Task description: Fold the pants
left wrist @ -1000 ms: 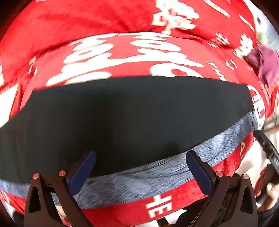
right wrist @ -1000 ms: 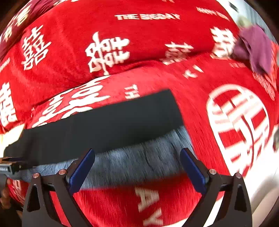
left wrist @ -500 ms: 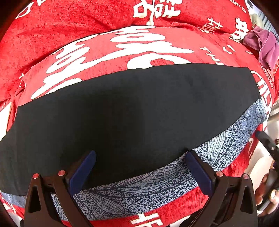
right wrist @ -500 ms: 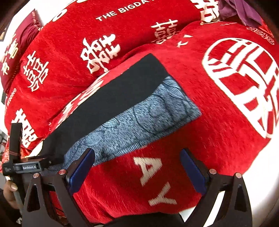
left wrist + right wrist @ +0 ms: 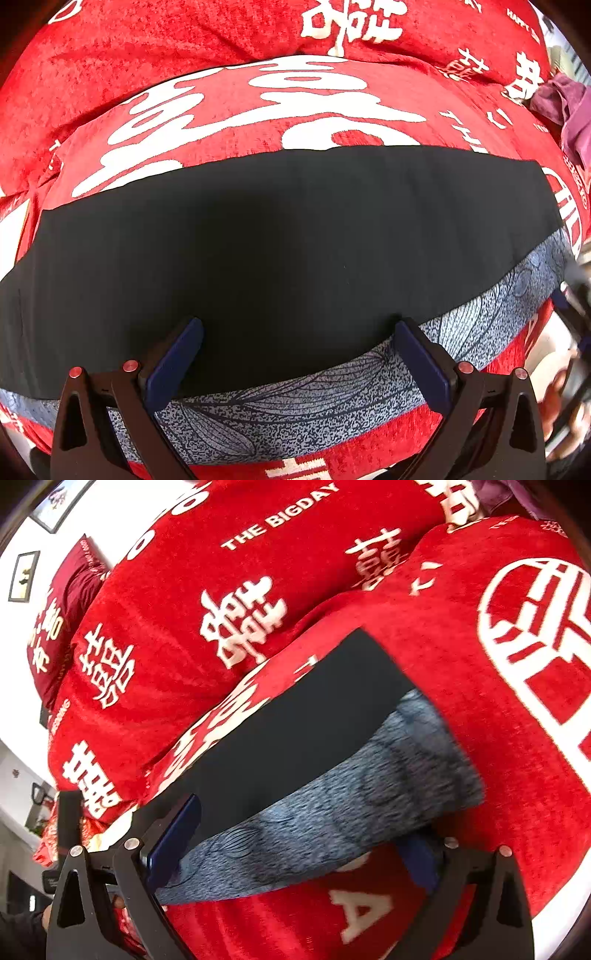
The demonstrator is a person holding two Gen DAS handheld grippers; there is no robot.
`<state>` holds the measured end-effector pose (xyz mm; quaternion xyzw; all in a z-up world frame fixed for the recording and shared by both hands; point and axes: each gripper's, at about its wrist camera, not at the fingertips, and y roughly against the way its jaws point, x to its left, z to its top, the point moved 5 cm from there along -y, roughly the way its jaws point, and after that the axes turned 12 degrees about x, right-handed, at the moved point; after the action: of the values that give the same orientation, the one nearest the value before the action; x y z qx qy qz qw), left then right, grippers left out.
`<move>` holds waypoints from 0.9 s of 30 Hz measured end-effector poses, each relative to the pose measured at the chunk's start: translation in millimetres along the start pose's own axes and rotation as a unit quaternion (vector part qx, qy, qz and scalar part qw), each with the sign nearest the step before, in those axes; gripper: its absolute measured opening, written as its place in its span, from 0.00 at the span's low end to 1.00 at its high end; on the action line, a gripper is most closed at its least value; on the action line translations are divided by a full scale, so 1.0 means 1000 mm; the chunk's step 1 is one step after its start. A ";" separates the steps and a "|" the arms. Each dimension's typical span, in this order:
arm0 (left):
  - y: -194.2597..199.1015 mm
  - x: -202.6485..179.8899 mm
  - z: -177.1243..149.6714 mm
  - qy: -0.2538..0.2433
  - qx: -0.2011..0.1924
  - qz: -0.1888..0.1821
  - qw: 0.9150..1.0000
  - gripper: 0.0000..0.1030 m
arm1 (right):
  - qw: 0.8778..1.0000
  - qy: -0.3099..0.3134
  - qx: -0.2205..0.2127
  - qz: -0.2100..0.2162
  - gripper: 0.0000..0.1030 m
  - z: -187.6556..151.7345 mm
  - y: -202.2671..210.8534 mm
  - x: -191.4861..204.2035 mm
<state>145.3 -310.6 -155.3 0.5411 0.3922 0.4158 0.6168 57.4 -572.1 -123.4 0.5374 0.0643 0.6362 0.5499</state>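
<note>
Pants (image 5: 295, 251) flat on red blanket (image 5: 258, 110) (long fold done); left gripper (image 5: 299, 354) and right gripper (image 5: 295, 834) poised, fingers apart, empty, for regrasp.

We see the pants (image 5: 288, 251) lying flat across the red blanket (image 5: 229, 110), a low dark strip with a patterned blue-grey band along the near edge, so nothing rises from them to block a pass overhead. Bare red blanket lies open beyond their far edge and past their right end (image 5: 517, 738). A purple cloth (image 5: 565, 107) bunched at the far right and a dark red pillow (image 5: 62, 620) at the far left bound that room.
</note>
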 end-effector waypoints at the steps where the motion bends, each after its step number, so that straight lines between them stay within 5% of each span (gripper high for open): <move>1: 0.000 0.000 0.000 0.001 -0.001 0.000 1.000 1.00 | 1.000 0.005 0.007 0.005 0.96 -0.003 -0.002 0.003; 5: -0.001 -0.001 0.002 0.007 -0.007 0.004 1.000 1.00 | 1.000 0.016 0.023 0.012 0.96 -0.006 -0.011 0.013; 9: -0.001 0.001 0.002 0.004 -0.006 0.000 1.000 1.00 | 1.000 0.003 -0.011 0.001 0.96 0.017 -0.023 0.012; 14: -0.001 0.001 0.002 0.003 -0.007 -0.001 1.000 1.00 | 0.997 0.038 0.000 -0.071 0.99 0.022 -0.041 0.024; 23: -0.002 0.000 0.003 0.001 0.000 -0.004 1.000 1.00 | 0.972 0.089 0.072 -0.206 1.00 0.019 -0.063 0.035; 27: -0.003 0.000 0.005 0.001 0.007 -0.005 1.000 1.00 | 0.961 0.125 0.051 -0.242 1.00 0.012 -0.065 0.040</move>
<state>150.2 -312.2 -157.3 0.5427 0.3982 0.4110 0.6147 114.8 -521.7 -137.8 0.4496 0.2925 0.5421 0.6468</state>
